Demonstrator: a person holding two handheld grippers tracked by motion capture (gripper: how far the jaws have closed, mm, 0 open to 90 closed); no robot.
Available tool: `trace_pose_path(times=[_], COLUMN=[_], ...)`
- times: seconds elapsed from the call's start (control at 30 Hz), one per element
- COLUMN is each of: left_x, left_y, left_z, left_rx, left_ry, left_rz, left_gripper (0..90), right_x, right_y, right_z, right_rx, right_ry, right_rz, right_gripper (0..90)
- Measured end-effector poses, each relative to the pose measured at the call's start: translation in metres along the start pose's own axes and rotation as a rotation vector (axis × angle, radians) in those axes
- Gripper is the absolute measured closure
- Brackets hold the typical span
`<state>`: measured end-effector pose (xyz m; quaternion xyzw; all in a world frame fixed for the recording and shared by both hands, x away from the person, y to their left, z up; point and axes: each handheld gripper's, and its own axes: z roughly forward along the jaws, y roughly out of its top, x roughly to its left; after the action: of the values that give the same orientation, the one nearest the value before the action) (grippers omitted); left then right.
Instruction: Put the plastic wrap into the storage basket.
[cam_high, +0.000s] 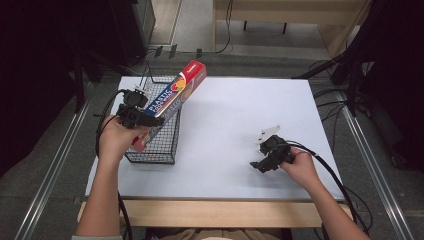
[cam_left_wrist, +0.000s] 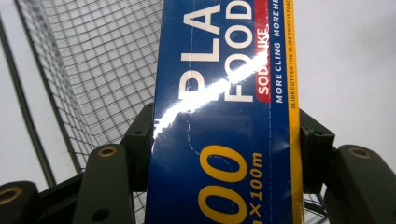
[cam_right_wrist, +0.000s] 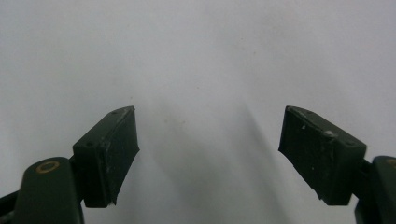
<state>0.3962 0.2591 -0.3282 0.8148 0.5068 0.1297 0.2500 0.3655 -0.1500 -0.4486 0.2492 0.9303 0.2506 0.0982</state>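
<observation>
Currently we have the white table (cam_high: 235, 145) spread mid-frame, the wire basket (cam_high: 165, 145) at left, and our left gripper (cam_high: 142, 120) clamping the plastic wrap box (cam_high: 172, 97), tilted over the basket. Next it likely needs lowering in; our right gripper (cam_high: 264, 159) rests wide, empty, at lower right.

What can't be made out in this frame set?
- Lower end of the plastic wrap box: high view, hidden by the left hand-held gripper and the hand.
- Box lettering: left gripper view, cut off by the frame edges.
- Wire basket contents: high view, box and mesh hide the inside.
- Right hand-held gripper jaw tips: high view, too small.
</observation>
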Motion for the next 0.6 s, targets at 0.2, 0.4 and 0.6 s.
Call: trace_pose_path(times=[0.2,0.4,0.6], left_x=[0.009,0.016,0.016], left_y=[0.001,0.0,0.002], left_z=[0.009,0.016,0.02], left_rx=[0.023,0.034,0.055], left_ry=[0.039,0.082,0.107], left_rz=[-0.066,-0.138,-0.181], left_gripper=[40.4,40.3,40.3], right_x=[-0.001,0.001,-0.001], right_y=[-0.004,-0.006,-0.006], right_z=[-0.001,-0.001,-0.003], right_rx=[0.007,0.014,0.001], right_ry=[-0.008,-0.012,-0.016], right_rz=[0.01,0.008,0.022], right_gripper=[20.2,20.2,20.0])
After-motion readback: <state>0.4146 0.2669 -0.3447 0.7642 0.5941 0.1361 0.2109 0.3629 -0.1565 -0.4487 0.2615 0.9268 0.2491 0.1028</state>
